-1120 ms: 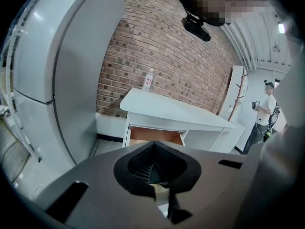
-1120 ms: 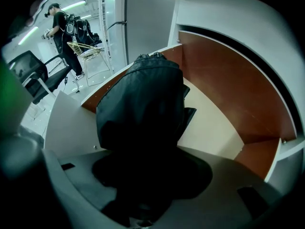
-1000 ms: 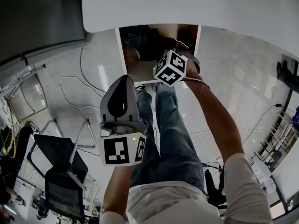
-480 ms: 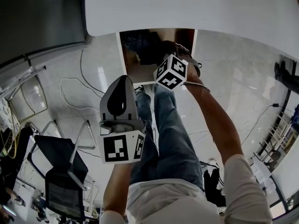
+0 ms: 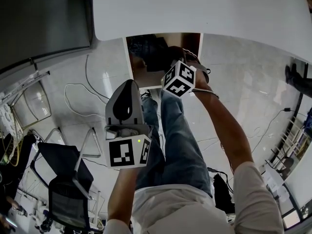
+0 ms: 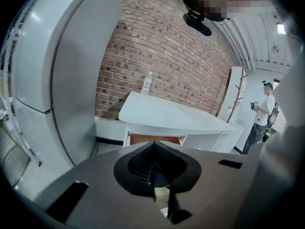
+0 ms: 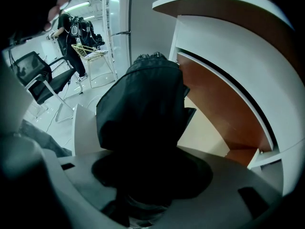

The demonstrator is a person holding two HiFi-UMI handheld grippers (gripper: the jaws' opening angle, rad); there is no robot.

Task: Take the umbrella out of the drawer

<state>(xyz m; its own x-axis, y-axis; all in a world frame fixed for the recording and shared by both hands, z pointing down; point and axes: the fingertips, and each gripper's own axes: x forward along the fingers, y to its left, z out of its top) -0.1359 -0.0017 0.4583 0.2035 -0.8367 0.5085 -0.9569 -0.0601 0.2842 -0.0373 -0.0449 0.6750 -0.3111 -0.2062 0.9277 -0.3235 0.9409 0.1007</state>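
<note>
The black folded umbrella (image 7: 143, 99) fills the space between the jaws of my right gripper (image 7: 147, 175), which is shut on it. It hangs just above the open drawer (image 7: 224, 113), whose inside is brown. In the head view the right gripper (image 5: 171, 65) reaches down into that drawer (image 5: 146, 73) under the white table (image 5: 195, 9), and the dark umbrella (image 5: 155, 52) shows beyond its marker cube. My left gripper (image 5: 127, 87) hovers to the left in front of the drawer, away from it. Its jaws (image 6: 155, 175) meet with nothing between them.
A water bottle (image 6: 147, 84) stands on the table (image 6: 167, 116) against the brick wall. A black chair (image 5: 63, 174) and loose cables (image 5: 78, 89) lie on the tiled floor at the left. My legs (image 5: 175, 140) are below the drawer. A person (image 6: 262, 113) stands far right.
The right gripper has risen a little with the umbrella in it. The left gripper has stayed where it was.
</note>
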